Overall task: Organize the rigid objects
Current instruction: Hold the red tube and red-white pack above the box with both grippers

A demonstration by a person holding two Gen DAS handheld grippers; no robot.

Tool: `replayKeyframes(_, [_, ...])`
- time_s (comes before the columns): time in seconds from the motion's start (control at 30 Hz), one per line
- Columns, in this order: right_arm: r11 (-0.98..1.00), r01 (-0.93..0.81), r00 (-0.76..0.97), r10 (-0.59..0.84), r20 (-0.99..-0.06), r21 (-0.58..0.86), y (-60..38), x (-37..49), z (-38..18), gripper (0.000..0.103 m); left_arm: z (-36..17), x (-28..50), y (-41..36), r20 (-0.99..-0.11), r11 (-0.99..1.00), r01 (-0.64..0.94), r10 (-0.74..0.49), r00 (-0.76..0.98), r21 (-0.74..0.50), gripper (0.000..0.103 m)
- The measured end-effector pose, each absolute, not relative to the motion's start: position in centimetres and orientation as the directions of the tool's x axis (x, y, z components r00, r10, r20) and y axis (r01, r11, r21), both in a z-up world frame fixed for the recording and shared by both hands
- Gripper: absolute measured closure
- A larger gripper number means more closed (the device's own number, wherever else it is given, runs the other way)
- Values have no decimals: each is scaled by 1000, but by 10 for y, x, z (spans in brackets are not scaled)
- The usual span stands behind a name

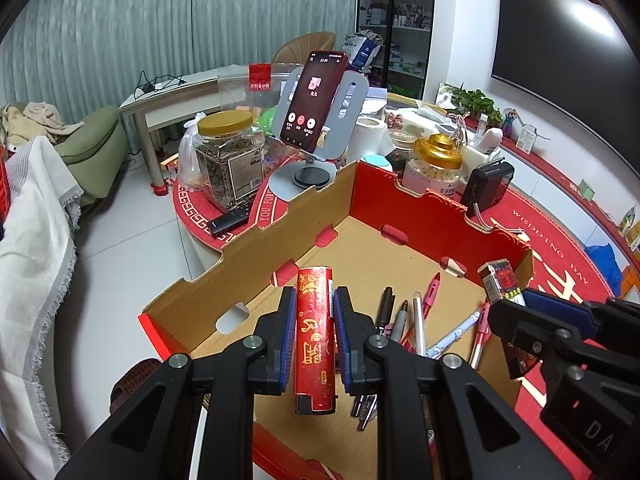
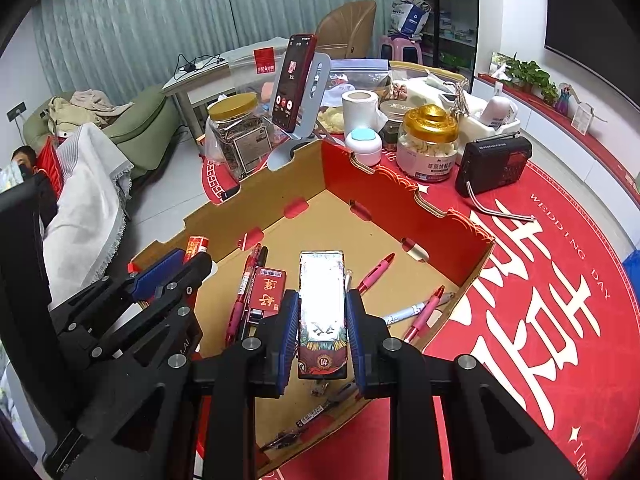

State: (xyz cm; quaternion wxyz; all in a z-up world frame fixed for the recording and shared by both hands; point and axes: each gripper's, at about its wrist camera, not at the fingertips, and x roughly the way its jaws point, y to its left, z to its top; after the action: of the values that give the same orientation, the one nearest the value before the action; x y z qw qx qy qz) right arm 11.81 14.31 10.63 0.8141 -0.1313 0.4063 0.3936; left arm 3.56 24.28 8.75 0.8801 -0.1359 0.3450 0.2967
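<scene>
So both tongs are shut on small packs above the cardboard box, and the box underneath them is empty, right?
Not quite. The left tongs and right tongs do each grip a small pack, a red one and a silvery-topped one, above the cardboard box, but the box is not empty: the right wrist view shows pens and a small red pack on its floor.

Pens (image 1: 404, 316) are scattered in the box (image 1: 256, 248) on the bench (image 2: 560, 280); jars (image 2: 430, 144), radio (image 2: 494, 164) & phone stand (image 1: 316, 148) are set behind it.
</scene>
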Motion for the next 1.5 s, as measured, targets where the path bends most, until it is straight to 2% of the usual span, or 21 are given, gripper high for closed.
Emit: replayKeyframes(1.5, [653, -755, 357, 497, -791, 70, 156, 122, 92, 78, 81, 35, 250, -704, 771, -636, 434, 562, -32, 83])
